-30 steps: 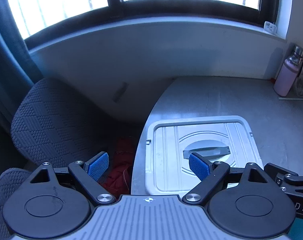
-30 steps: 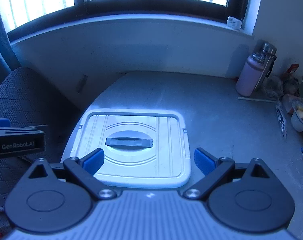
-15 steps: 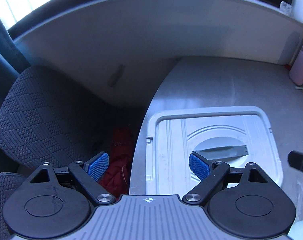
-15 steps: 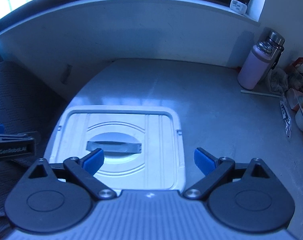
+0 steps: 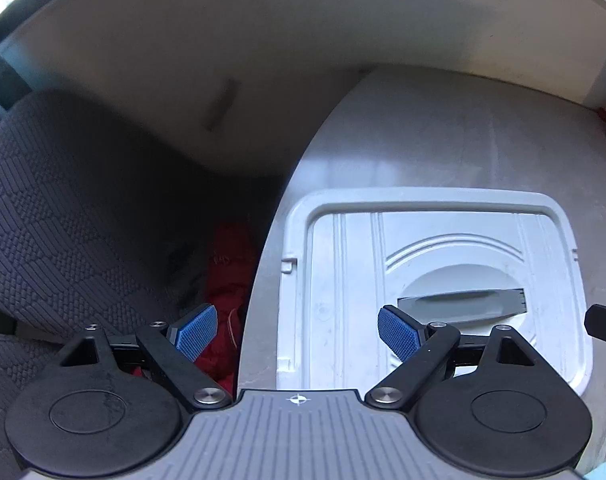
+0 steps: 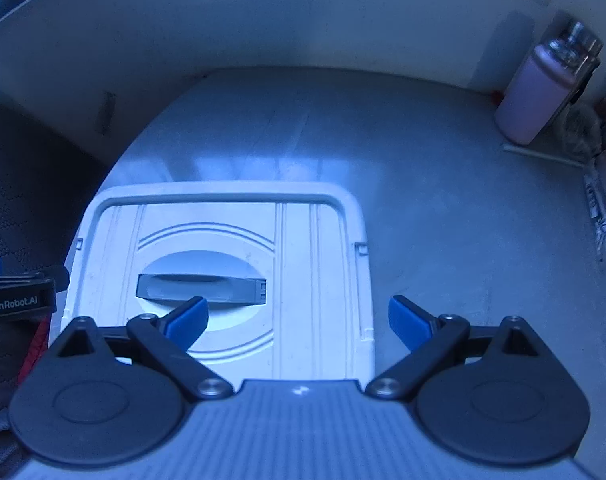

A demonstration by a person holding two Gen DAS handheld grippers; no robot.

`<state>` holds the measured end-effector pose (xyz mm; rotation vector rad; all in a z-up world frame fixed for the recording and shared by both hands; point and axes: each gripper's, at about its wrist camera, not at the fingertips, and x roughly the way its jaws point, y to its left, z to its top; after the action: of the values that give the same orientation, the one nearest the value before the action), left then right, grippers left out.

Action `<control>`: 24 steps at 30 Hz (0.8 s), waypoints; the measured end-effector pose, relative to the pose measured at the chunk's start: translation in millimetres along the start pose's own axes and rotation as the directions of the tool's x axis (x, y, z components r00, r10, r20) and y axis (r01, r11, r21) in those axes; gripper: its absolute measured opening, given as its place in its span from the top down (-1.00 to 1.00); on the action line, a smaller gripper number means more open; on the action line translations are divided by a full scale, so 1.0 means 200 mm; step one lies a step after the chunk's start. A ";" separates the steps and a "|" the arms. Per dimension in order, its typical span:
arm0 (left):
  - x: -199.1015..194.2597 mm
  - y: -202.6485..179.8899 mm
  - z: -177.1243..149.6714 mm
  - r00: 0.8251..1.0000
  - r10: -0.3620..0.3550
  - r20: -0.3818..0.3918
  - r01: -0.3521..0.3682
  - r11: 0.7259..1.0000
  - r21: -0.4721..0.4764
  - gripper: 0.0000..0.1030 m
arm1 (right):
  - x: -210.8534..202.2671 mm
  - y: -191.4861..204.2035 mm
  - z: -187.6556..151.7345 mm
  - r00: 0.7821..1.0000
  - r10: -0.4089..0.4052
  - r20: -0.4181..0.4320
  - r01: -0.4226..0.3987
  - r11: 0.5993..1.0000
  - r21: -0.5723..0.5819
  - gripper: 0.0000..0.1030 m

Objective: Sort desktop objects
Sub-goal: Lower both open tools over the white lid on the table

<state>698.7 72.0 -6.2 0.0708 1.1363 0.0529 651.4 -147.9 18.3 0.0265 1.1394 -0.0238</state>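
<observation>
A white storage box with a closed lid sits at the left end of the grey desk; it also shows in the right wrist view. A grey handle lies flat in the lid's recess and shows in the right wrist view too. My left gripper is open and empty, above the box's left edge. My right gripper is open and empty, above the box's right edge. Each gripper's body shows at the edge of the other's view.
A pink bottle stands at the desk's far right by the wall, with packets and small clutter beside it. A dark fabric chair stands left of the desk, with red cloth on the floor between them.
Both grippers have tilted down and moved closer to the box, so the window has left view. Both stay open.
</observation>
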 end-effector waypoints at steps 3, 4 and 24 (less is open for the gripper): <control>0.05 0.00 0.00 1.000 0.002 -0.024 -0.002 1.000 -0.002 -0.73 | 0.07 -0.02 0.02 0.999 0.009 -0.040 -0.009 1.000 0.003 -0.88; 0.06 0.00 0.00 1.000 0.000 -0.029 0.000 1.000 -0.002 -0.73 | 0.10 -0.03 0.02 0.998 0.012 -0.056 -0.012 1.000 0.006 -0.88; 0.25 0.02 0.03 0.995 0.002 -0.095 -0.004 1.000 -0.021 -0.73 | 0.43 -0.14 0.06 0.974 0.047 -0.224 -0.038 0.998 0.041 -0.88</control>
<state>725.1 80.4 -49.2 0.0516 1.2308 0.0714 697.9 -175.9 -54.7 0.0884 1.3647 -0.0036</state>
